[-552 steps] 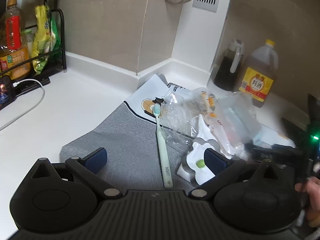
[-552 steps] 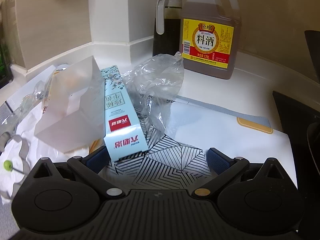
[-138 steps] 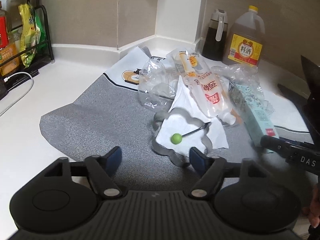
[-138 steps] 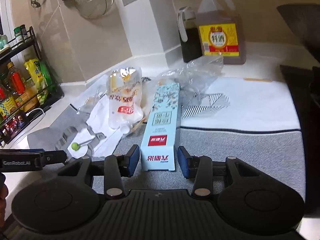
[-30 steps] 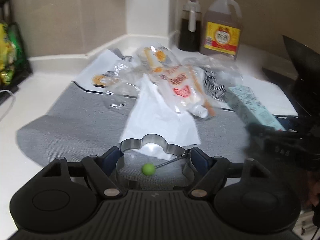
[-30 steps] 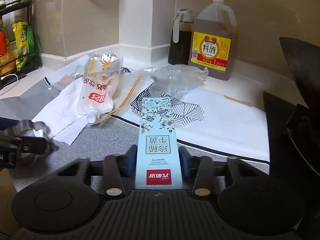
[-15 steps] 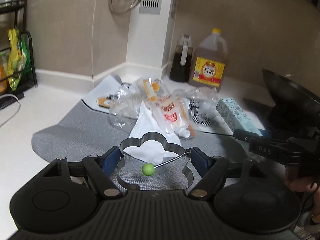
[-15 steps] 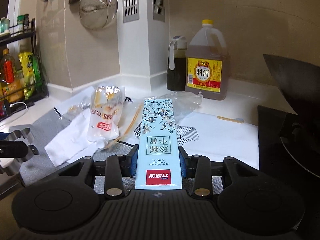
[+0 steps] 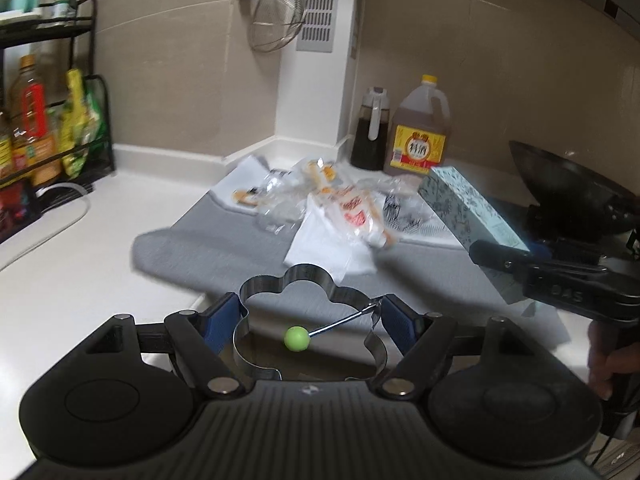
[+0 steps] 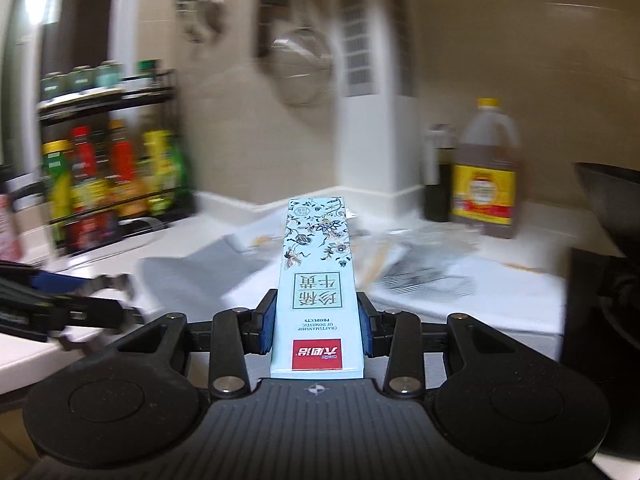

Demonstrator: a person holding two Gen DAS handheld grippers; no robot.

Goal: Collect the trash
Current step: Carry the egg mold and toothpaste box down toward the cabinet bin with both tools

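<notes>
White counter [image 9: 80, 280]; grey mat [image 9: 240, 248] on it; bottles [image 9: 420, 136] behind.

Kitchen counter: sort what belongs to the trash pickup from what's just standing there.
Trash job:
- flower-shaped metal ring mould, in left gripper
- pale blue patterned carton, in right gripper
- clear printed plastic pouch

Standing by:
- yellow-labelled brown jug
- hanging wire strainer

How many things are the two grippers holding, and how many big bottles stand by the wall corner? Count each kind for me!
Metal flower-shaped ring in the left gripper: 1
Light blue box in the right gripper: 1
Big bottles by the wall corner, the dark bottle and the brown jug: 2
Total: 4
</notes>
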